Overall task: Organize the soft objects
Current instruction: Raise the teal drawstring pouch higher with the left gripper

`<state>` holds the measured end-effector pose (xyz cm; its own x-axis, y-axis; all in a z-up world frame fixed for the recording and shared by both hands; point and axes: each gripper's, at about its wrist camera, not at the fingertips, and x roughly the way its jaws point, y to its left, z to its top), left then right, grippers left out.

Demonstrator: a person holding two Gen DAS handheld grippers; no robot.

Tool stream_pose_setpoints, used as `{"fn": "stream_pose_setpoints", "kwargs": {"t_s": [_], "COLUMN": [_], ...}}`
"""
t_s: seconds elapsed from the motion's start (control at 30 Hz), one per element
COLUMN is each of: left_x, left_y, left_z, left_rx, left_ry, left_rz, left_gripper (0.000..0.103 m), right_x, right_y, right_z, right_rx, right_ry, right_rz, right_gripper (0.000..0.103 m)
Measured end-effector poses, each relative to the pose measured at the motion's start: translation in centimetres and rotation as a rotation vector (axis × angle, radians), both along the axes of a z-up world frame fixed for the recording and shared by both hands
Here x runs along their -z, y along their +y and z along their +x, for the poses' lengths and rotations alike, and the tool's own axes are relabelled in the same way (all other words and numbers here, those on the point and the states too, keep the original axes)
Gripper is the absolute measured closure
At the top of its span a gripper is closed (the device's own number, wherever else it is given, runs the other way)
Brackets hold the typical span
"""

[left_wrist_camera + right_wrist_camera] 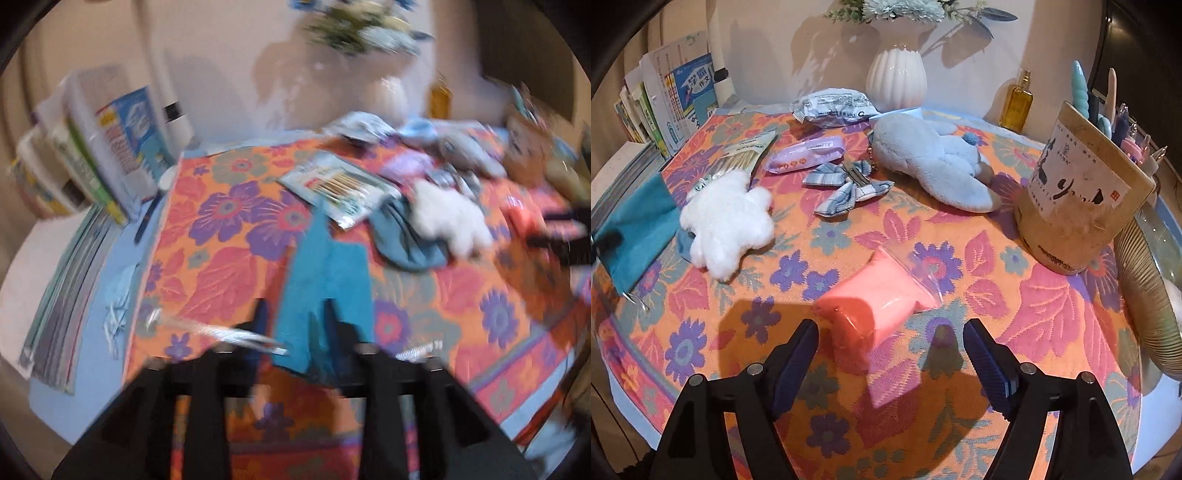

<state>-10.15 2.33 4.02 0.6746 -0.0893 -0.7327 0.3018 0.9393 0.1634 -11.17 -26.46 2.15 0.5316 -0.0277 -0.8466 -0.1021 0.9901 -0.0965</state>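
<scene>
So the worktop (960,424) is covered in a loud orange floral cloth with soft stuff scattered all over it. The right tool (891,343) has its jaws spread wide, gripping nothing. The pink bag (875,299) lies on the cloth just ahead, its near end reaching in between the 2 fingertips without either pad touching it.

The left tool (295,314) view is pretty blurry. A teal cloth (327,280) sits between its fingers, draped over the right one, but I honestly can't tell if the pads are pinching it or just parted around it. In the right view the same cloth shows at the far left edge.

Other bits: a fluffy white plush (727,225) lies left of center, just beside the teal cloth, partly on top of a grey-blue fabric piece (402,236). A light blue plush toy (934,162) lies on its side toward the back, with a striped bow (846,184) between the 2 plushies. A purple packet (805,153) and a white wrapper (831,107) sit behind that, near a white ribbed vase (897,77). A cardboard pen holder (1082,199) stands on the right.
</scene>
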Motion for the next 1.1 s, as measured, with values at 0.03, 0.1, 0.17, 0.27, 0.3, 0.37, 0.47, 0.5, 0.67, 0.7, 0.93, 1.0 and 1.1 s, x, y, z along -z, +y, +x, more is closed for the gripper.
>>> {"fn": "stream_pose_setpoints", "kwargs": {"t_s": [0.03, 0.1, 0.17, 0.27, 0.3, 0.37, 0.47, 0.5, 0.67, 0.7, 0.93, 1.0, 1.1], "left_x": [0.2, 0.5, 0.8, 0.8, 0.6, 0.2, 0.1, 0.3, 3.7, 3.6, -0.4, 0.4, 2.1], "left_y": [-0.3, -1.0, -2.0, -4.2, -4.5, -4.4, -3.0, -2.8, -2.1, -1.8, 1.1, 1.4, 2.3], "left_z": [-0.2, -0.8, -1.3, -2.4, -2.8, -3.1, -2.8, -2.6, -0.1, -0.1, -1.0, 0.0, 1.5], "left_rx": [0.028, 0.096, 0.16, 0.198, 0.198, 0.208, 0.263, 0.282, 0.218, 0.21, 0.179, 0.137, 0.11], "left_ry": [-0.002, -0.017, -0.023, -0.074, -0.102, -0.115, -0.039, -0.015, 0.142, 0.139, 0.052, 0.077, 0.151], "left_rz": [-0.007, -0.036, -0.049, 0.028, 0.048, 0.029, -0.136, -0.19, -0.312, -0.332, -0.456, -0.461, -0.56], "left_gripper": [0.032, 0.008, 0.008, 0.008, 0.008, 0.008, 0.008, 0.008, 0.009, 0.01, 0.009, 0.009, 0.01], "right_x": [0.0, 0.1, 0.2, 0.5, 0.5, 0.6, 0.6, 0.7, 1.1, 1.0, 0.3, 0.4, 0.6], "right_y": [0.1, 0.3, 0.6, 0.6, 0.5, 0.2, -0.1, -0.2, -0.2, -0.2, -1.3, -1.6, -1.8], "right_z": [0.1, 0.2, 0.2, 0.2, 0.1, 0.1, 0.1, 0.2, 0.1, 0.0, 0.0, 0.2, 0.2], "right_rx": [-0.002, -0.003, -0.004, -0.004, -0.001, 0.005, 0.014, 0.017, 0.019, 0.017, 0.049, 0.058, 0.074], "right_ry": [0.001, 0.004, 0.009, 0.017, 0.02, 0.02, 0.017, 0.017, 0.024, 0.023, 0.006, 0.013, 0.021], "right_rz": [0.014, 0.029, 0.023, 0.012, 0.013, 0.018, 0.025, 0.03, 0.03, 0.03, 0.073, 0.113, 0.115], "right_gripper": [0.024, 0.024, 0.024, 0.024, 0.024, 0.024, 0.024, 0.024, 0.024, 0.024, 0.024, 0.024, 0.024]}}
